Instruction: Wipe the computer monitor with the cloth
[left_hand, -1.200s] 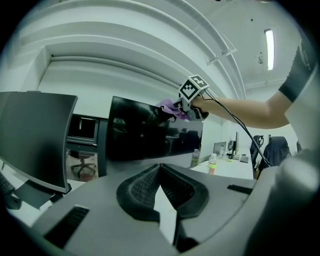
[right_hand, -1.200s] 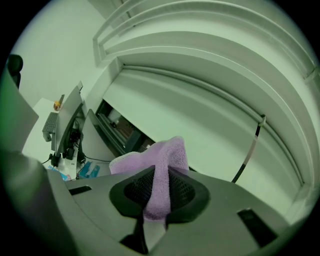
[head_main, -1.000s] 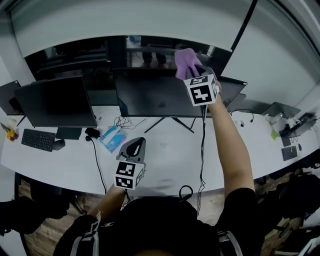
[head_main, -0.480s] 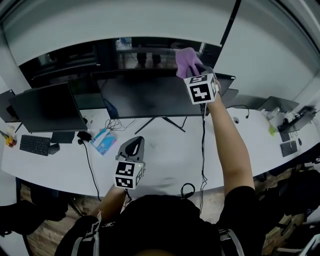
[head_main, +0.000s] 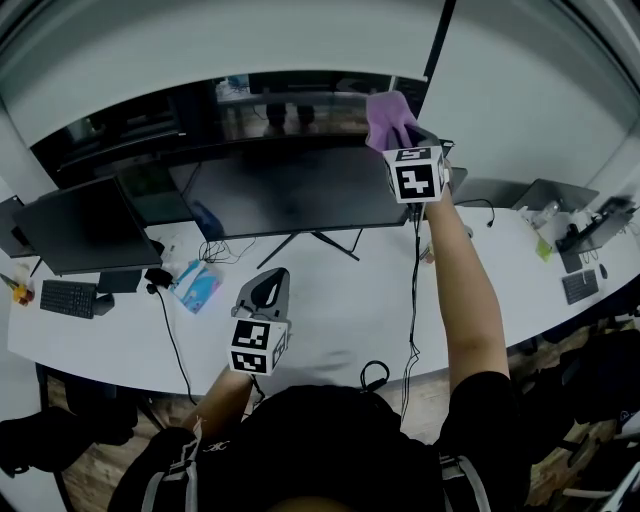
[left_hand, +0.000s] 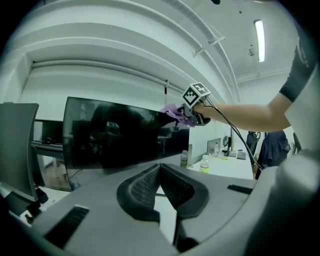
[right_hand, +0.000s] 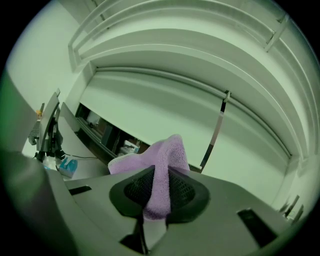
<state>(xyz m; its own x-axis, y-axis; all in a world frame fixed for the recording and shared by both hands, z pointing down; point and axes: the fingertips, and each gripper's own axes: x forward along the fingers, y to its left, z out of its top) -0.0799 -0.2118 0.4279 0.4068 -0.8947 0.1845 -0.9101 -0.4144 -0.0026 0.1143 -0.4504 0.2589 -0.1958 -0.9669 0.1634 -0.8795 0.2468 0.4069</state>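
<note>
two claws show in the head view. the right claw (head_main: 404, 140) is held up on an outstretched arm at the top right corner of the wide dark monitor (head_main: 285, 190), with a purple cloth (head_main: 388, 118) bunched at its tip against that corner. the left claw (head_main: 262, 293) hangs low over the white surface (head_main: 330, 300), well apart from the monitor. a second monitor (head_main: 85, 225) stands to the left, with a keyboard (head_main: 68, 298) in front of it and a blue packet (head_main: 195, 285) lying between the two screens. a black cable (head_main: 413, 290) runs down from the right claw along the arm.

in the left gripper view, the left claw (left_hand: 160, 169) has its jaws together at the tips with nothing between them. beyond it, the cloth (left_hand: 171, 109) sits on the monitor's (left_hand: 115, 135) upper right corner, held by the right claw (left_hand: 194, 118). some bottles (left_hand: 204, 164) stand on the surface behind.

in the right gripper view, the right claw (right_hand: 159, 185) is clamped on the cloth (right_hand: 162, 165), which folds up between the jaws and spills out to the left.
</note>
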